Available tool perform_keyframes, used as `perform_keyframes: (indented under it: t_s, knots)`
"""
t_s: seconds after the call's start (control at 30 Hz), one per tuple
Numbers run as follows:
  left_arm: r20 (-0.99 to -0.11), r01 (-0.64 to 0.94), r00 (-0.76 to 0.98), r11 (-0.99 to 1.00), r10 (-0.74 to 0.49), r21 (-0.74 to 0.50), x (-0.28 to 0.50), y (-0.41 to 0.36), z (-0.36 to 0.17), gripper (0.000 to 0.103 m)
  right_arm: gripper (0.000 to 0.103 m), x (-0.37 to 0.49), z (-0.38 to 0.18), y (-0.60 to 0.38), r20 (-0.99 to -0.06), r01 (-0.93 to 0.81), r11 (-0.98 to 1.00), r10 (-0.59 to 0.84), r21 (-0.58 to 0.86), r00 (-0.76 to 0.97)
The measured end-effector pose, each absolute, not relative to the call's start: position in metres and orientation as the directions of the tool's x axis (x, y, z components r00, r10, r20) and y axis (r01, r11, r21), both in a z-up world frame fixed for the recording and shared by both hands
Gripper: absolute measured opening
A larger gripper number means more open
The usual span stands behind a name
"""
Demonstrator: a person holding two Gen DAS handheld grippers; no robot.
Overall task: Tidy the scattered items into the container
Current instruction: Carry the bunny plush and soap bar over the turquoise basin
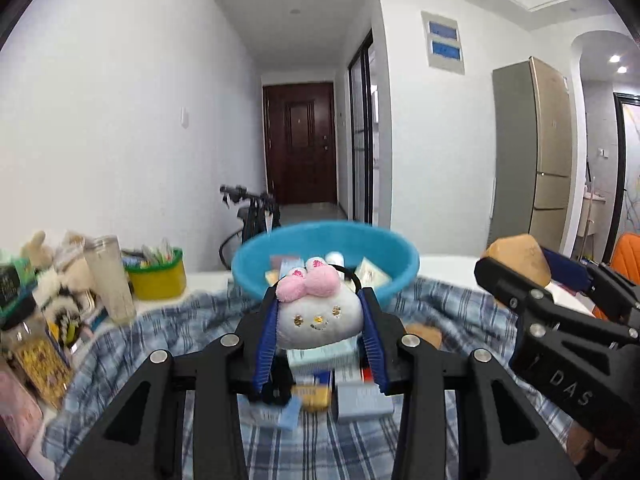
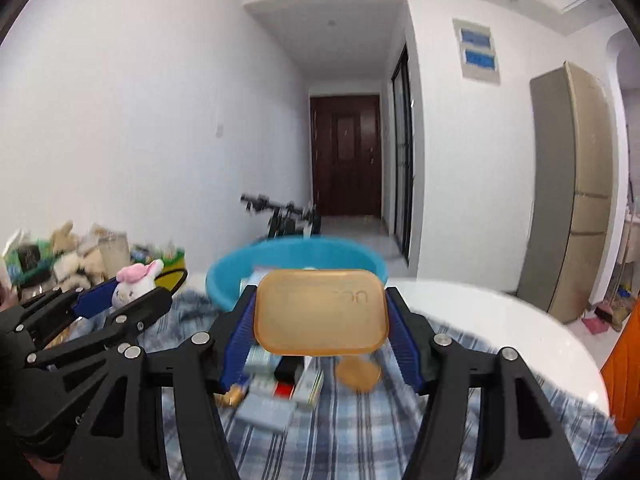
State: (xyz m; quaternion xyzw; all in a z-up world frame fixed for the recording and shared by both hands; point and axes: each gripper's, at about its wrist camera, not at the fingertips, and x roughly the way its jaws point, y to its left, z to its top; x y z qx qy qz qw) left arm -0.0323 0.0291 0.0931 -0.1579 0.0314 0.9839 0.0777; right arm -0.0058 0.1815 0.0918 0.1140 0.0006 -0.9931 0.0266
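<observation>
**Two grippers carry toy and soap bar toward the blue basin**

The left gripper [image 1: 320, 320] is clamped narrowly on a white plush bunny [image 1: 320, 318] with a pink bow, while the right gripper [image 2: 320, 312] grips an amber bar of soap [image 2: 320, 312] across its width, jaws partly apart. Both items hang clear of the checked cloth [image 1: 160, 344], with the blue basin [image 1: 256, 264] just ahead of each tool and slightly below the fingertips. This looks like the carrying step: both loads are lifted, neither yet over the rim. The next move probably calls for reaching forward until each item sits above the basin, then opening the jaws. The basin already holds several small boxes and packets. More boxes [image 1: 362, 400] and a second amber piece [image 2: 357, 372] lie on the cloth beneath the grippers. A yellow-green tub [image 1: 160, 280], off to the left, is stuffed with small sachets.
</observation>
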Motion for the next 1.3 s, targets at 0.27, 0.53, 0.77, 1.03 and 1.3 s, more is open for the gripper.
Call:
perform_keyframes:
  t_s: [0.27,0.53,0.77,1.03,1.3]
  knots:
    - [-0.16,-0.173,-0.974,-0.984,0.163,0.051,-0.025,0.035,0.159,0.041,0.06,0.0,0.144,0.173,-0.087,0.048,-0.998,-0.045,-0.031,-0.995]
    - [-0.049,-0.149,-0.988,-0.988,0.147,0.041,-0.009,0.025,0.199,0.041,0.06,0.003,0.167,0.167,-0.025,0.059,-0.997,-0.058,-0.045,-0.998]
    - [-0.059,-0.131,-0.99,-0.991,0.128,0.041,-0.014,0.021,0.201,0.041,0.06,-0.003,0.166,0.166,-0.035,0.058,-0.998,-0.057,-0.04,-0.998]
    - [-0.08,-0.133,-0.988,-0.99,0.129,0.047,-0.028,0.022,0.199,0.041,0.06,-0.016,0.17,0.169,-0.048,0.066,-0.997,-0.064,-0.047,-0.997]
    - [-0.089,-0.133,-0.988,-0.99,0.129,0.047,-0.046,0.024,0.202,0.041,0.06,-0.036,0.18,0.172,-0.025,0.053,-0.997,-0.052,-0.052,-0.998]
